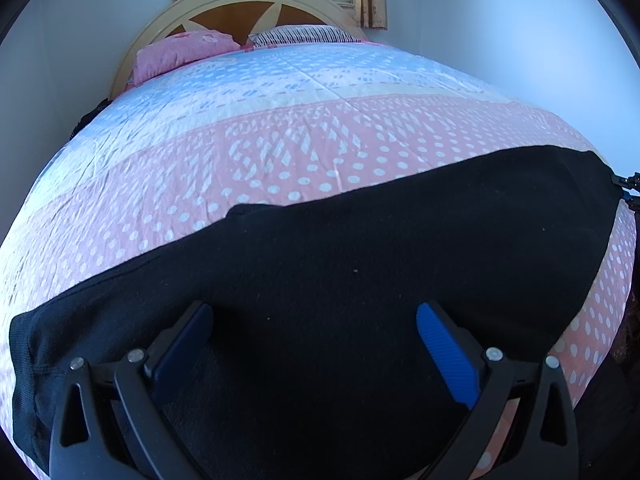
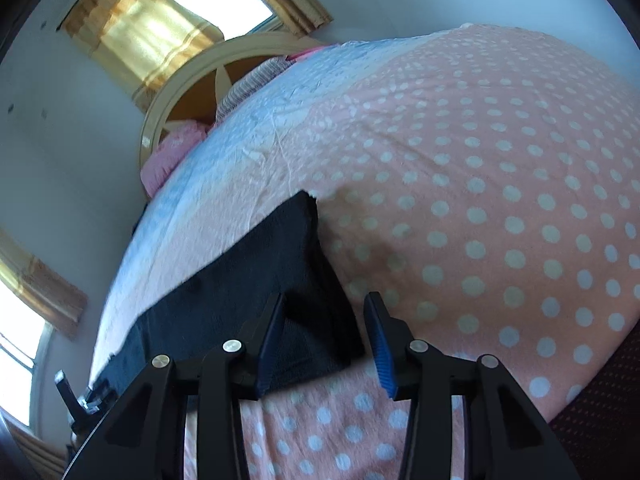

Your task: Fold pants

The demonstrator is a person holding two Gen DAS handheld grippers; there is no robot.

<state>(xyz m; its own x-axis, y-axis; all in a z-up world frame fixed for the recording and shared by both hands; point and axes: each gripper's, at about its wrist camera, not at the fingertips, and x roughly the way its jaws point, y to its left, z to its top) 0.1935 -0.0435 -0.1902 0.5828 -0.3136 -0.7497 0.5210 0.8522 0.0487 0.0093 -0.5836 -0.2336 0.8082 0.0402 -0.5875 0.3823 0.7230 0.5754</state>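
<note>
- Left wrist view showed the pants [image 1: 360, 264] lying flat across the near part of the bed [image 1: 280, 128], a dark band running from 8 o'clock up to 3 o'clock.
- At 8 o'clock sat a ribbed end of the pants, probably a cuff or waistband; I could not tell which.
- Left gripper [image 1: 314, 344] hung just over the cloth at 6 o'clock, tongs wide apart, clamping nothing.
- Pillows [image 1: 188, 50] lay at 11 o'clock by the headboard, well apart from the pants.
- Right wrist view showed the pants' other end at 7 o'clock, its corner lying between the fingers.
- Right gripper [image 2: 322, 340] had its tongs apart, not yet closed on the cloth.
- Cloth looked soft, limp, fairly thick and light; it would likely sag and drape when lifted.
- Best hold, in my judgement: pinch the corners or hem edges at each end, not the middle.
</note>
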